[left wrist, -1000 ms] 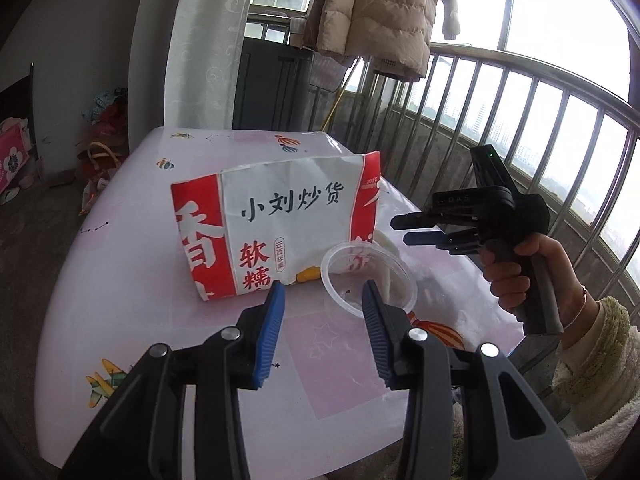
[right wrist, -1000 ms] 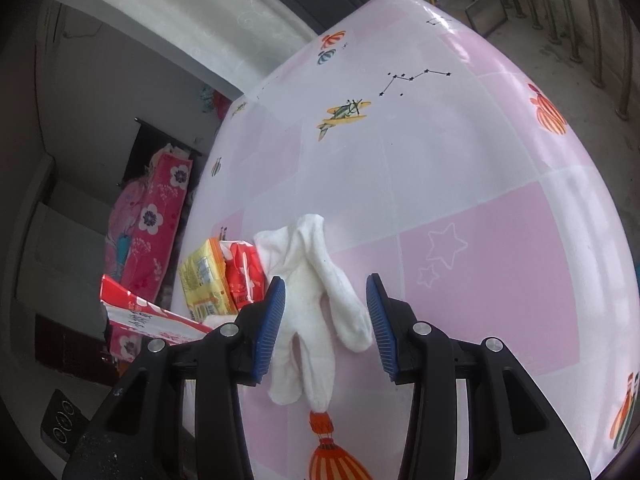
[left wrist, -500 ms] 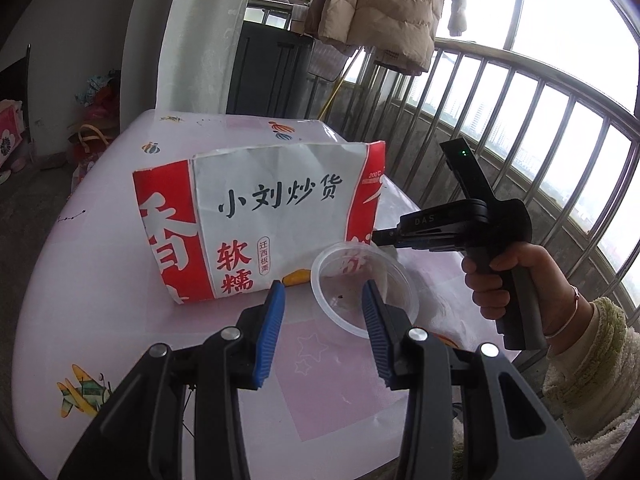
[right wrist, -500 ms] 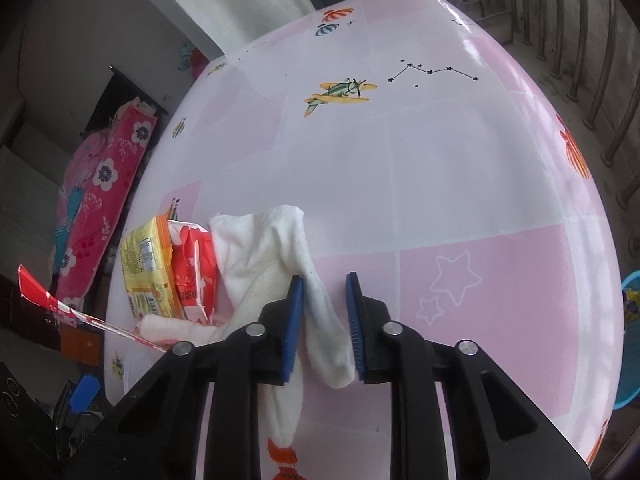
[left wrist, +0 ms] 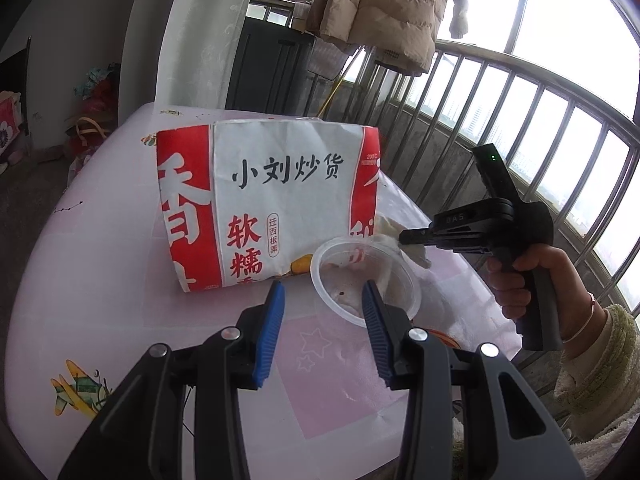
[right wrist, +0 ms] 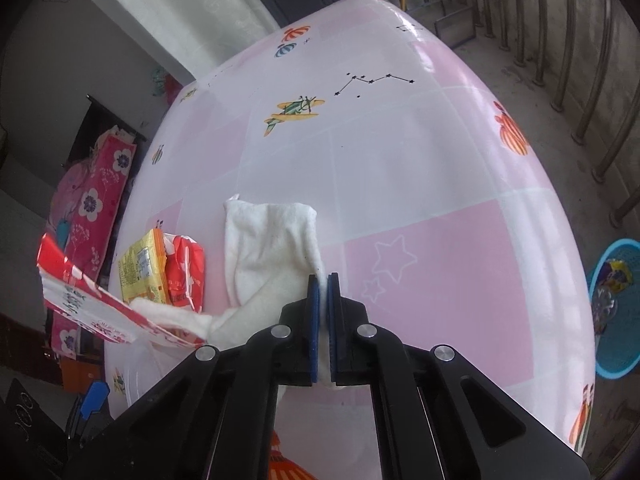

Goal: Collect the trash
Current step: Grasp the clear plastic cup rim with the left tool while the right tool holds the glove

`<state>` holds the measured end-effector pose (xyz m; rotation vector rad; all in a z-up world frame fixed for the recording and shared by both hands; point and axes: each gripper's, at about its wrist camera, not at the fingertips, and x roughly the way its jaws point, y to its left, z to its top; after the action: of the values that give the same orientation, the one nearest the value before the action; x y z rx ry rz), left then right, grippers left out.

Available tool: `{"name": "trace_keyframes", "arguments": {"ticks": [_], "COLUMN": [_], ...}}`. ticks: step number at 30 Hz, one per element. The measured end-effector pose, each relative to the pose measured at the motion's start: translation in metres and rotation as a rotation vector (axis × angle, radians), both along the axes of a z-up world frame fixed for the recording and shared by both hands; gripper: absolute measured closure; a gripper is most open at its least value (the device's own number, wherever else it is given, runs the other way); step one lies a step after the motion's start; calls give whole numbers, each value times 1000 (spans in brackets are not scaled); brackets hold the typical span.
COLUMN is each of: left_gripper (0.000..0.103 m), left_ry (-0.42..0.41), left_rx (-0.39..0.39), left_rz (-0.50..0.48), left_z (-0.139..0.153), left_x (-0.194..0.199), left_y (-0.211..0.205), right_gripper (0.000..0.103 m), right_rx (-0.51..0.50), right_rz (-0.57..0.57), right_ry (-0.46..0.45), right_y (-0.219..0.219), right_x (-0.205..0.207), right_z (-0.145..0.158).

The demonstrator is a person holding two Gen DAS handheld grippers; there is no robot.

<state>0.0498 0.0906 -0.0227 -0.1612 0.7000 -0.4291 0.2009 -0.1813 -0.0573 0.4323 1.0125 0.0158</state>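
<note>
On the pink patterned tablecloth (right wrist: pixel 420 152), just beside two snack wrappers (right wrist: pixel 164 268), lies the white cloth glove (right wrist: pixel 264 252), and the right gripper (right wrist: pixel 321 284) has just been closing on it; its blue pads now pinch a fold of the fabric at the glove's near edge, with white cloth showing in the thin slit between them. To my eye the step in hand is lifting this glove away as trash, and it would go best with a slow, straight rise so the limp fabric peels off without dragging the wrappers or the edge of the paper bag (left wrist: pixel 272 200) that lies partly over its lower end; the hold is on a thin fold only, so a jerk could slip it free. A blue basket (right wrist: pixel 616 308) with litter in it stands on the floor past the table's right edge, a likely place for it. The left gripper (left wrist: pixel 323 308) hovers with its jaws parted and nothing between them, just before a clear plastic tub (left wrist: pixel 364 280). The bag reads 小刘炒货, with 软糯 and 迁西板栗 in red beneath
</note>
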Motion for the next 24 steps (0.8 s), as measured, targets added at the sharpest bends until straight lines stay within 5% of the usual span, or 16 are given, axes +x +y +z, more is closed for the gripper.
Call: {"name": "trace_keyframes", "arguments": {"ticks": [24], "left_gripper": [62], "left_ry": [21], "left_rx": [-9], "left_rz": [-40], "left_z": [2], "left_x": [3], "left_y": [-3], "right_gripper": [100], "right_rx": [129], "right_rz": [-55], "right_ry": [89], "right_y": [-23], "right_x": [-88], "right_z": [-14]}}
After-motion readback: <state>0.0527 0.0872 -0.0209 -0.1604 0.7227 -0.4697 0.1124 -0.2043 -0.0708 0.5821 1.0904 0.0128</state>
